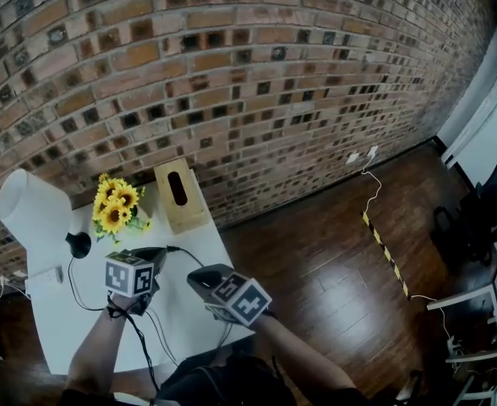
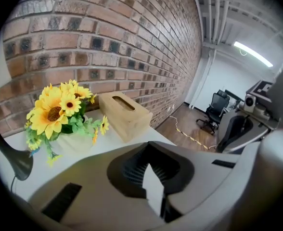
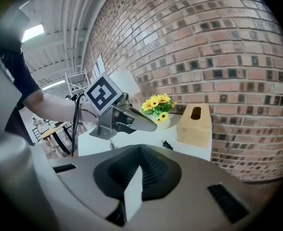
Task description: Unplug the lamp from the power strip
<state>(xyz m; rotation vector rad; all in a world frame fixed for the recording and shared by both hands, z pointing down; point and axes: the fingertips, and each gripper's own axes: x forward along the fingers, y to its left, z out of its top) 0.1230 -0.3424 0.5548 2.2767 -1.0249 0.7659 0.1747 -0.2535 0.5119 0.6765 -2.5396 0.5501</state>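
Above white table (image 1: 62, 332): left gripper (image 2: 154, 186), right gripper (image 3: 132, 191) both closed, empty; black plug (image 3: 168, 145) lying on table.

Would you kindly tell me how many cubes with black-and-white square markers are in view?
2: one black-and-white marker cube on the left gripper over the white table, the other cube on the right gripper beside it. None appears hidden.
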